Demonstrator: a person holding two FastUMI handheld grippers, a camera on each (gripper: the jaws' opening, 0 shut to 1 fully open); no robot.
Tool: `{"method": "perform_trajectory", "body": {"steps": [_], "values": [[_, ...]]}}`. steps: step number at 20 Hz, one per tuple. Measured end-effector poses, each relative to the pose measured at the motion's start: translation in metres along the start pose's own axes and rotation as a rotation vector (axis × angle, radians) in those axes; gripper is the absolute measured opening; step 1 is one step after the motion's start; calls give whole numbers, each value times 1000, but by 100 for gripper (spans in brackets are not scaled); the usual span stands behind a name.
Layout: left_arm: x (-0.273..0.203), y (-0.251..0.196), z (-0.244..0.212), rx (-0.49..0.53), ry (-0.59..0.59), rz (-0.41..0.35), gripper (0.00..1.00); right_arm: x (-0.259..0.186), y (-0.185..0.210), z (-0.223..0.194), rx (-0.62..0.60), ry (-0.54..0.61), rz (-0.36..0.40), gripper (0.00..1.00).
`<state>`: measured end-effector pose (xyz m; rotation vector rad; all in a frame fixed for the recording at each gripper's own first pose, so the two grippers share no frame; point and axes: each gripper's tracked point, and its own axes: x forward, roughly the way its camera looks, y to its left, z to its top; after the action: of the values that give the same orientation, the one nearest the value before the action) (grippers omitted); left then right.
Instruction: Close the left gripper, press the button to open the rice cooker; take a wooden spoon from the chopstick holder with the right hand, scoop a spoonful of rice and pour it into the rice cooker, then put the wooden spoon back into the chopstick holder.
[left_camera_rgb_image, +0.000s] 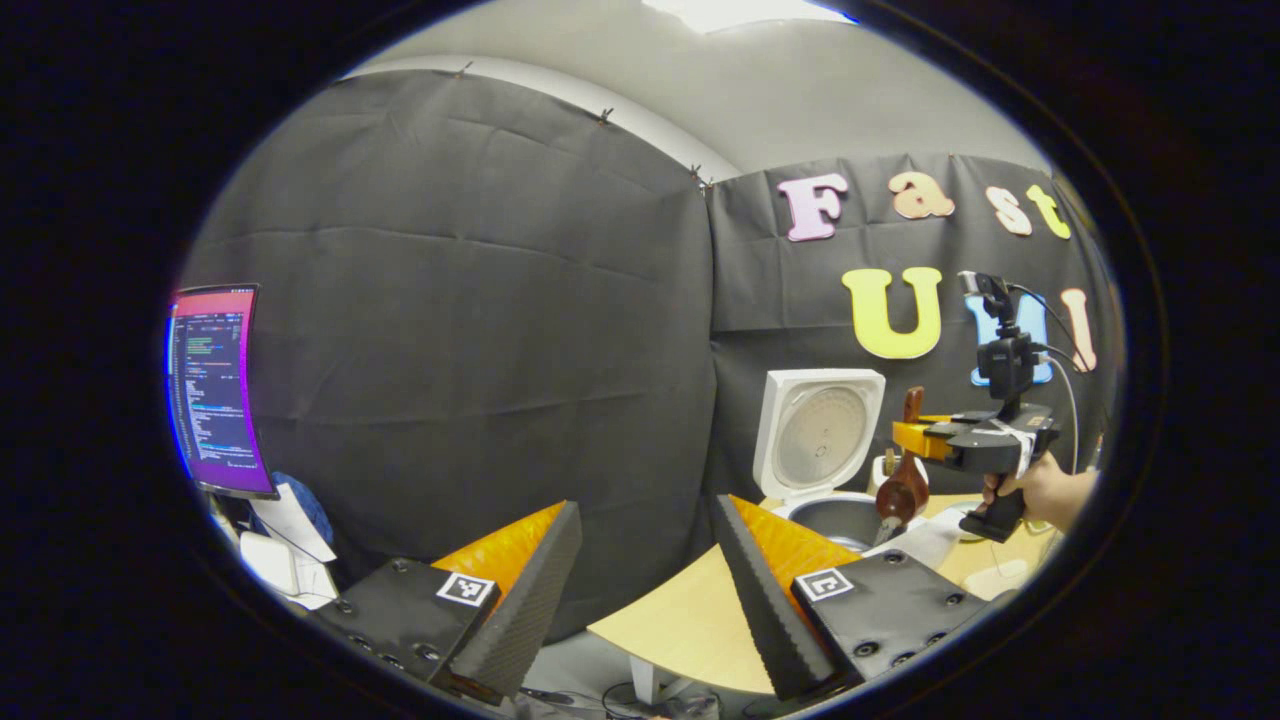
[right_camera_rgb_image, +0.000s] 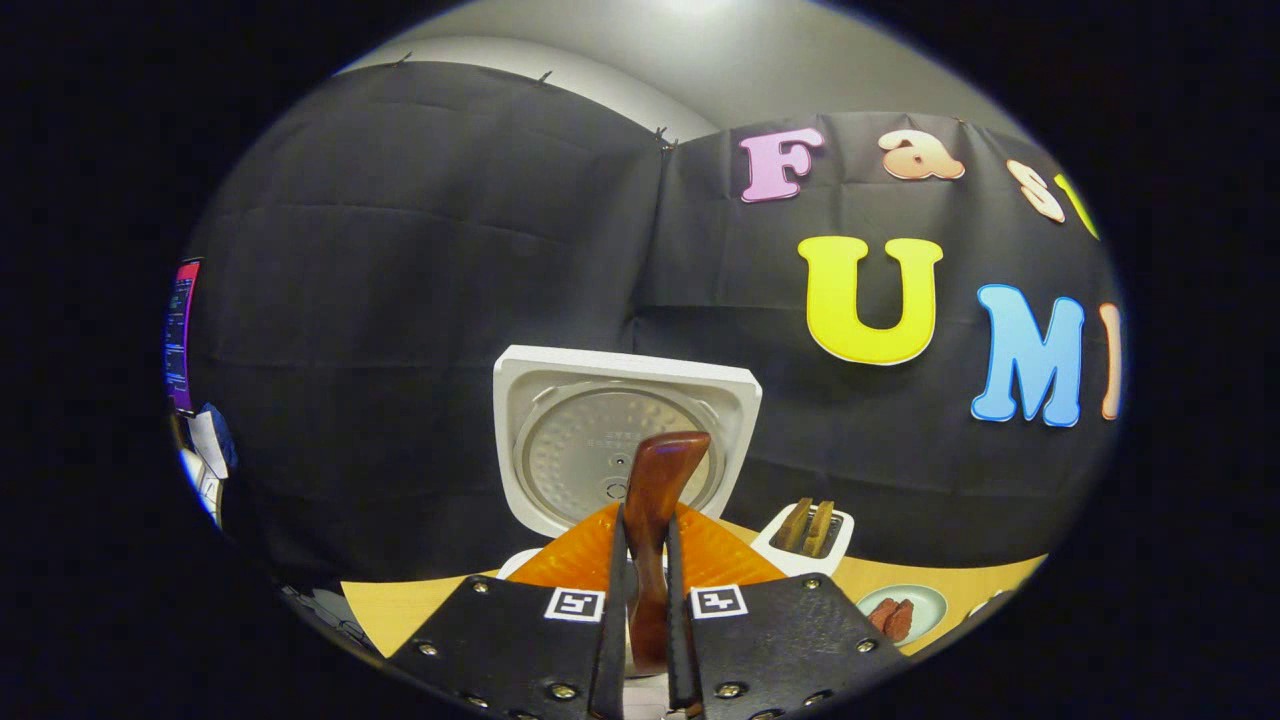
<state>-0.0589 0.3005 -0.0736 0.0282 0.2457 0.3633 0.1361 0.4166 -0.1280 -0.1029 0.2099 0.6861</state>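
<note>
The rice cooker (left_camera_rgb_image: 818, 470) stands open on the far right of the bench (left_camera_rgb_image: 690, 620), its white lid (right_camera_rgb_image: 625, 445) upright, so the button press appears done. The left gripper (left_camera_rgb_image: 640, 580) hangs back at the near edge of the bench, its jaws apart and holding nothing.

The right gripper (right_camera_rgb_image: 640, 600) has its jaws clamped on the handle of the wooden spoon (right_camera_rgb_image: 655, 540), which rises between them in front of the lid in the right gripper view. In the left gripper view the same spoon (left_camera_rgb_image: 903, 480) hangs bowl-down at the right rim of the cooker's inner pot (left_camera_rgb_image: 835, 515), with a hand (left_camera_rgb_image: 1040, 490) gripping the tool behind it.

Whether the spoon carries rice, or has already tipped it into the pot, cannot be told. The pour seems either in hand or just finished.

Still left is the return of the spoon to the white chopstick holder (right_camera_rgb_image: 812, 535), which stands just right of the cooker with two wooden handles in it. A small plate (right_camera_rgb_image: 900, 610) sits nearer and to the right.
</note>
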Motion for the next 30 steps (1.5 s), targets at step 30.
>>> {"method": "perform_trajectory", "body": {"steps": [30], "values": [[-13,-221,53,-28,-87,-331,94,-248,-316,-3,332,-38,-517,17]]}}
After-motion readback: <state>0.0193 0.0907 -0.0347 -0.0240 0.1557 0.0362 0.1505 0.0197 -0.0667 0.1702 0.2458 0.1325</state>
